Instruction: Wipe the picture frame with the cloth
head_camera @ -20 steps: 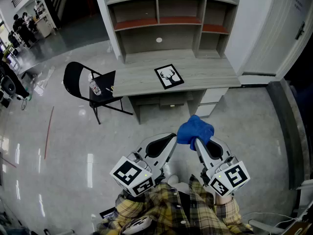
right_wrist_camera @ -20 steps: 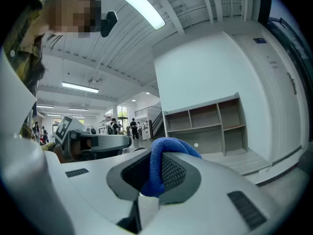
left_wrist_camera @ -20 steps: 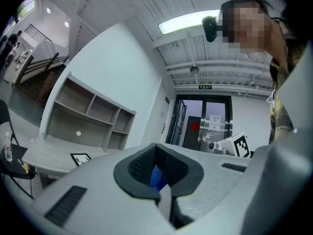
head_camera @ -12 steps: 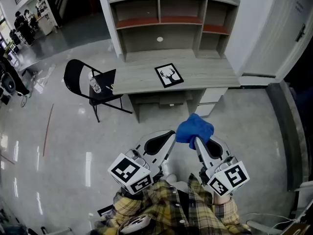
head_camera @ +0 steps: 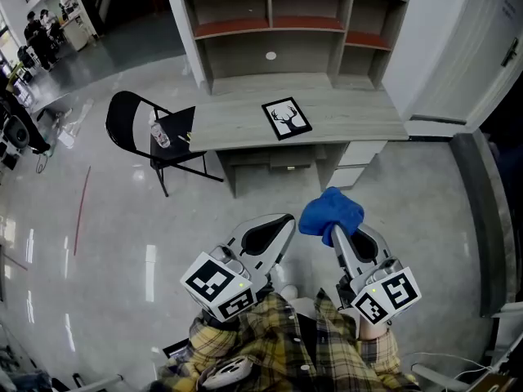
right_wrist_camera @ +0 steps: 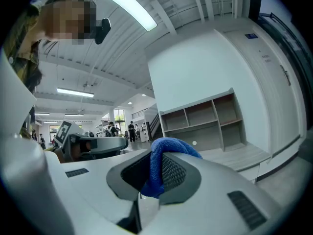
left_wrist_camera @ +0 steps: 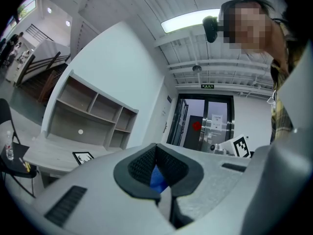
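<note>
Right gripper (head_camera: 335,235) clamped on bunched blue cloth (head_camera: 331,212). Left gripper (head_camera: 285,221) just beside it, jaws together, nothing in them. Picture frame (head_camera: 286,118): black border, white print with black deer head, lying flat on grey desk (head_camera: 359,113), well apart from both grippers.

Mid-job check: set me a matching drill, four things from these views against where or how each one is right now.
Things:
1. blue cloth
2. picture frame
3. water bottle
4. left tongs

Places or states:
A. lying flat on the desk
B. on the seat of the black folding chair
C. clamped in the right tongs
D. shut, gripping nothing

Pairs: 1-C, 2-A, 3-B, 4-D
</note>
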Available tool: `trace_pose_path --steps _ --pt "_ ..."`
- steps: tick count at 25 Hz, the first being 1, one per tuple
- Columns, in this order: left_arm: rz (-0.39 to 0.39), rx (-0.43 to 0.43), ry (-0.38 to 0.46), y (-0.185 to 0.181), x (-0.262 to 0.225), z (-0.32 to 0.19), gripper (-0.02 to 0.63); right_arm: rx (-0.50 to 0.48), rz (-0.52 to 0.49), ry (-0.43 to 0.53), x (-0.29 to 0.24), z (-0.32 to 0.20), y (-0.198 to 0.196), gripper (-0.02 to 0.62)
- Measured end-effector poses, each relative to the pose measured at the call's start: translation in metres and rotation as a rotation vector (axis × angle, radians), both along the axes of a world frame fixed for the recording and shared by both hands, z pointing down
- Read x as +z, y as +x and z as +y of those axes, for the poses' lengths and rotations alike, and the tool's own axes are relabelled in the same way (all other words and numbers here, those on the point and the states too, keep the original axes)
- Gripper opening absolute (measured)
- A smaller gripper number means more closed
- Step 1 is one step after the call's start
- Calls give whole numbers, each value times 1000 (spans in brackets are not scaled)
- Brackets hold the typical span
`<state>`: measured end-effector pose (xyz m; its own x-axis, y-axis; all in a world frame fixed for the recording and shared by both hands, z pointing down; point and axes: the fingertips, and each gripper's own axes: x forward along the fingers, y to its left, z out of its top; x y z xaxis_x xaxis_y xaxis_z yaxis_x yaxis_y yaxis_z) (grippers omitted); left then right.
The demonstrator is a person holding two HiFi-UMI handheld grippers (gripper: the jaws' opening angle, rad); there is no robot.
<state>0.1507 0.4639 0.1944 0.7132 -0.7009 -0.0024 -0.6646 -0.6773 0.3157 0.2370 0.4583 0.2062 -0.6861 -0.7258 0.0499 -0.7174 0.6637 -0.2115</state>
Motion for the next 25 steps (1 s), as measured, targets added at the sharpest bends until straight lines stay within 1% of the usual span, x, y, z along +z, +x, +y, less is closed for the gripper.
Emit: trace_pose_path --steps 4,10,16,21,25 --pt "4 10 -11 -12 6 -35 6 1 4 -10 4 -32 -14 49" --pt "0 32 -24 -40 9 -115 6 5 7 -30 8 -109 -45 49" --pt "-7 59 -27 -72 14 -190 6 31 -1 -49 12 -180 -72 49" --pt "-2 88 -44 -92 24 -224 6 88 -7 -62 18 -216 -82 49" --pt "6 107 -66 -99 32 -242 6 132 -3 -77 22 -233 -81 49"
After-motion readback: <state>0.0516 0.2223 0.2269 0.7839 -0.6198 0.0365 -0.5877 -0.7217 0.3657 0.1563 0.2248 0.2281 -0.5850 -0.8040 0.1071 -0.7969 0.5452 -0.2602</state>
